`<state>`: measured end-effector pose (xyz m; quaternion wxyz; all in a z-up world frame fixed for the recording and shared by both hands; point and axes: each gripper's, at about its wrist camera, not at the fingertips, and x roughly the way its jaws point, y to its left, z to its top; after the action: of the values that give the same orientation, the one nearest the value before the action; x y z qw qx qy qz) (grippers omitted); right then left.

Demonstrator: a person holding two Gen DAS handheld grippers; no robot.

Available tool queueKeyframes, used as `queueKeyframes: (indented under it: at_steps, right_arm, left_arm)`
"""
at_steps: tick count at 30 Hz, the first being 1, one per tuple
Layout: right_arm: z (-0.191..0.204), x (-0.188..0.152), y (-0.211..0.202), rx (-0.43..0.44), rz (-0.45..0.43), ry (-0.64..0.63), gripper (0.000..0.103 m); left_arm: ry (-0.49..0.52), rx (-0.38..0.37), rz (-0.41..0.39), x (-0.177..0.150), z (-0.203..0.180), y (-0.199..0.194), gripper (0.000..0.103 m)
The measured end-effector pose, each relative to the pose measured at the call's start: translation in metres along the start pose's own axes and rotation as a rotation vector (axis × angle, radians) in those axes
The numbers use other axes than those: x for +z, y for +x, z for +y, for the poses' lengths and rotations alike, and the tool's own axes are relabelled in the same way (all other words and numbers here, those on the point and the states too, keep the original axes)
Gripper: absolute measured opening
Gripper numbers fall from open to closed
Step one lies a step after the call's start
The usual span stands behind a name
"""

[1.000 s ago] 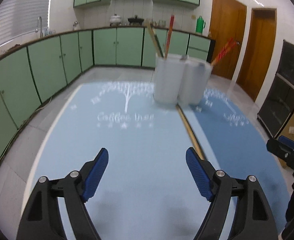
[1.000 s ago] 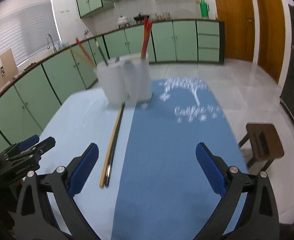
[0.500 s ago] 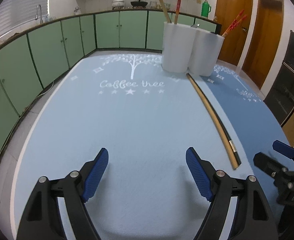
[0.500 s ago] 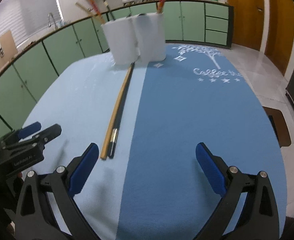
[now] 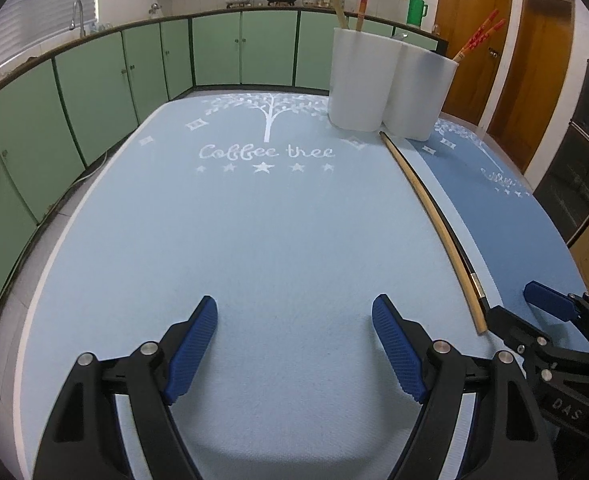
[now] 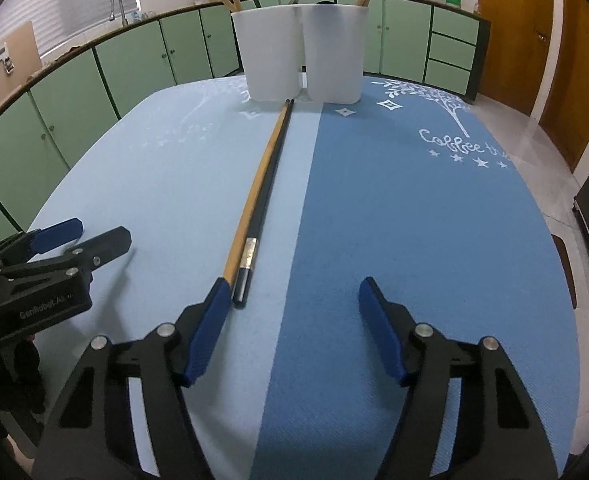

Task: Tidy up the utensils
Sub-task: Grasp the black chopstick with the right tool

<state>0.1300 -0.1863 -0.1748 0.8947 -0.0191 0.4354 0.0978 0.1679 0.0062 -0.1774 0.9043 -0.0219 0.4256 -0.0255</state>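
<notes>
Hovering, right gripper: pitched down over the table, jaws apart and just been closing, nothing pressed between them; its left fingertip sits at the near end of the wooden chopstick.
Left gripper: angled down, jaws wide, empty, over bare cloth.
Utensils: wooden chopstick and black chopstick lie side by side along the seam between light mat and dark mat.
Holder: white holder at the far edge, more chopsticks standing in it.
Room: open cloth on both sides.
Surroundings: green cabinets beyond.
</notes>
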Motion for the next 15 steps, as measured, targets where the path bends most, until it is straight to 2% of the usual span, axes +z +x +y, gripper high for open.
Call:
queueKeyframes:
  at_steps: [6, 9, 15]
  right_arm:
    - [-0.009, -0.001, -0.005, -0.034, -0.003, 0.017, 0.059]
    - [-0.014, -0.004, -0.011, 0.011, -0.018, 0.047, 0.057]
    - [-0.005, -0.006, -0.009, 0.07, -0.011, 0.036, 0.037]
  left_arm:
    - [0.006, -0.001, 0.001, -0.001, -0.001, 0.0, 0.078]
    - [0.003, -0.003, -0.001, -0.001, -0.001, -0.001, 0.078]
    - [0.006, -0.003, -0.001, -0.001, -0.002, -0.002, 0.079]
